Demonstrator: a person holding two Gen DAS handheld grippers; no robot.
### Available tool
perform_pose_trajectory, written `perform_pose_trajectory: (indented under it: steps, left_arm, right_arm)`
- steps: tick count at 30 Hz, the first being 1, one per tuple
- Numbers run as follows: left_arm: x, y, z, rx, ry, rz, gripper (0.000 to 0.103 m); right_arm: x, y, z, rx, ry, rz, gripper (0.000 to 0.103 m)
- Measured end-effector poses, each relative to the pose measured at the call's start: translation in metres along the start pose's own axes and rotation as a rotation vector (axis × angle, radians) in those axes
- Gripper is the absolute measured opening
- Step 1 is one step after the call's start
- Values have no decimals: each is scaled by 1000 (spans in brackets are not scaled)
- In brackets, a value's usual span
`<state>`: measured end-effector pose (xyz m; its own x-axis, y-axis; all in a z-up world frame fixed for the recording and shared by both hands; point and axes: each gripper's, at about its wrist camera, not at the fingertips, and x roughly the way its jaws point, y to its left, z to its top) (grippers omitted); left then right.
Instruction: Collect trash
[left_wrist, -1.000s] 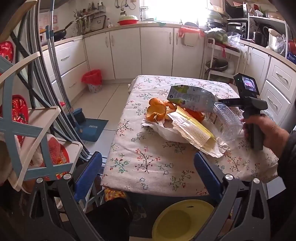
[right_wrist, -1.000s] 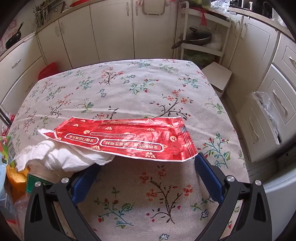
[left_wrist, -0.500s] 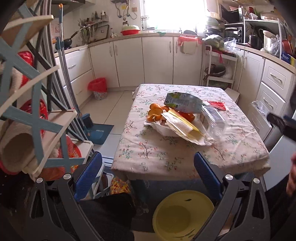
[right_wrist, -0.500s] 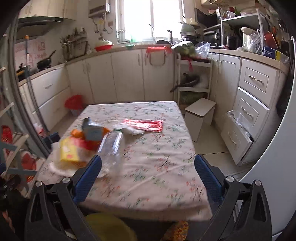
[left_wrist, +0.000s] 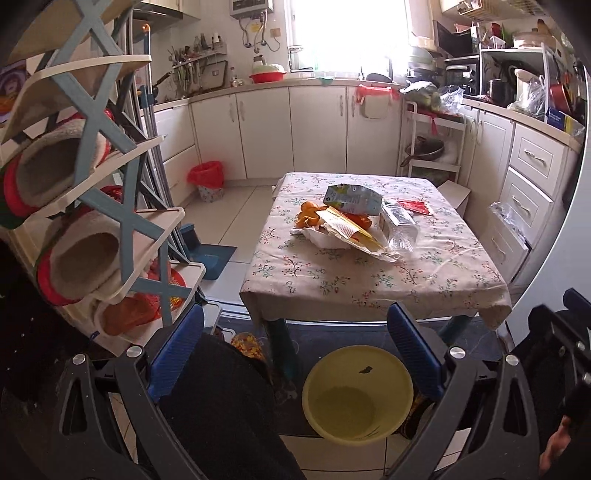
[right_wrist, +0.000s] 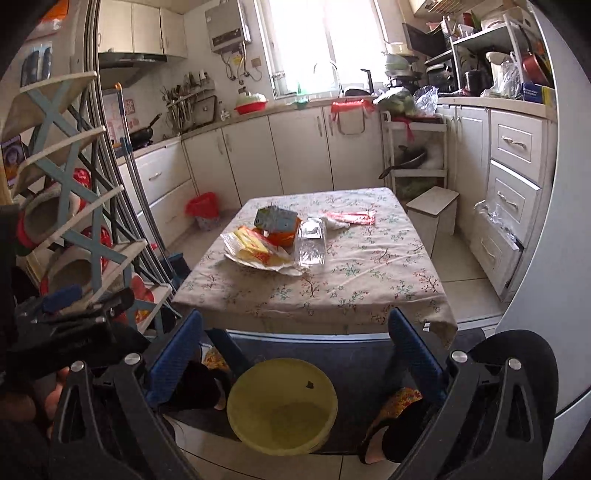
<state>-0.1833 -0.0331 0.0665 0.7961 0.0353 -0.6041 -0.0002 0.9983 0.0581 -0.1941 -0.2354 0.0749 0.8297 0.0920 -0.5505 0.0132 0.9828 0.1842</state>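
Observation:
A pile of trash lies on the floral-cloth table (left_wrist: 373, 280) (right_wrist: 332, 291): orange peels (left_wrist: 308, 218), a green-white carton (left_wrist: 352, 199) (right_wrist: 275, 218), a yellow wrapper (left_wrist: 347, 230) (right_wrist: 255, 247), a clear plastic bottle (left_wrist: 400, 227) (right_wrist: 311, 243) and a red wrapper (left_wrist: 415, 205) (right_wrist: 349, 217). A yellow bin (left_wrist: 356, 395) (right_wrist: 282, 406) stands on the floor in front of the table. My left gripper (left_wrist: 295, 354) and right gripper (right_wrist: 291, 354) are both open, held back from the table above the bin, with nothing between their blue fingers.
A shoe rack (left_wrist: 85, 206) with slippers stands at the left. A red-lined waste basket (left_wrist: 207, 181) sits by the far cabinets. A white stool (right_wrist: 432, 210) and drawers (right_wrist: 509, 206) are at the right. The person's legs and feet (right_wrist: 391, 428) are near the bin.
Both grippers have pulled back and away from the table, so the whole table and the yellow bin now show. The right gripper has left the red wrapper's side.

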Motion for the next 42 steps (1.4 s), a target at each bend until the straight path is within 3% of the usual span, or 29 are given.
perform_pose_trajectory:
  steps: [11, 42]
  left_arm:
    - [-25, 5, -4, -19, -23, -18, 95]
    - [-15, 4, -5, -10, 10, -37, 95]
  right_arm:
    - [-18, 3, -6, 0, -32, 2, 96]
    - [-21, 6, -7, 5, 2, 12, 96]
